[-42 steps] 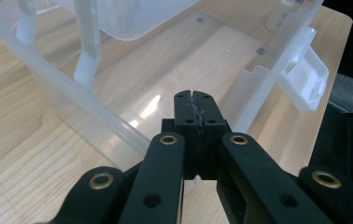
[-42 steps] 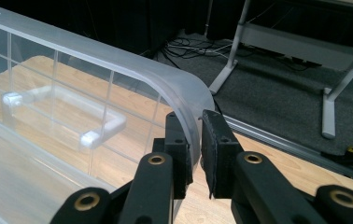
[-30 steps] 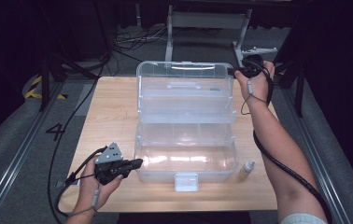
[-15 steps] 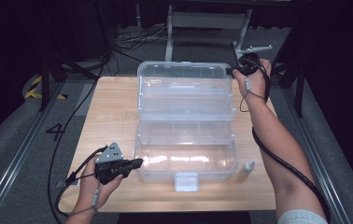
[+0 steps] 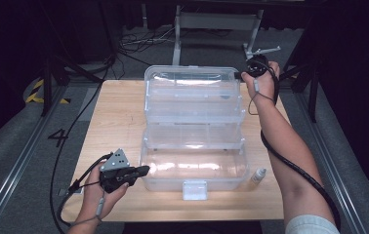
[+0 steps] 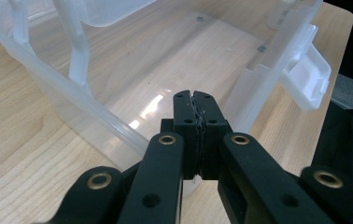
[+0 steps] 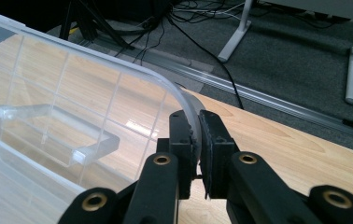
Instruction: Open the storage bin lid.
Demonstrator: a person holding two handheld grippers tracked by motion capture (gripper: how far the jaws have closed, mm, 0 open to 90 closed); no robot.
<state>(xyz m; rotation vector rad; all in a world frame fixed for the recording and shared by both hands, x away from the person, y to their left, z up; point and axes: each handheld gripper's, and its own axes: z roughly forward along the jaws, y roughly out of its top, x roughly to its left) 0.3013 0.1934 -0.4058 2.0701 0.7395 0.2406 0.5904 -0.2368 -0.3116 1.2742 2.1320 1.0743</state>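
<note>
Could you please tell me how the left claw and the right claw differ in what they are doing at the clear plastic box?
The left claw is shut on nothing, its pads pressed together beside the clear plastic box's near tub; the right claw grips the rim of the raised clear lid. The left claw sits at the table's near edge, the right claw at the far corner. Both are black, hand-held two-jaw tools.

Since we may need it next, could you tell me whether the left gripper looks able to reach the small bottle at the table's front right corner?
Probably not directly: the clear box stands between the left gripper and the small bottle.
</note>
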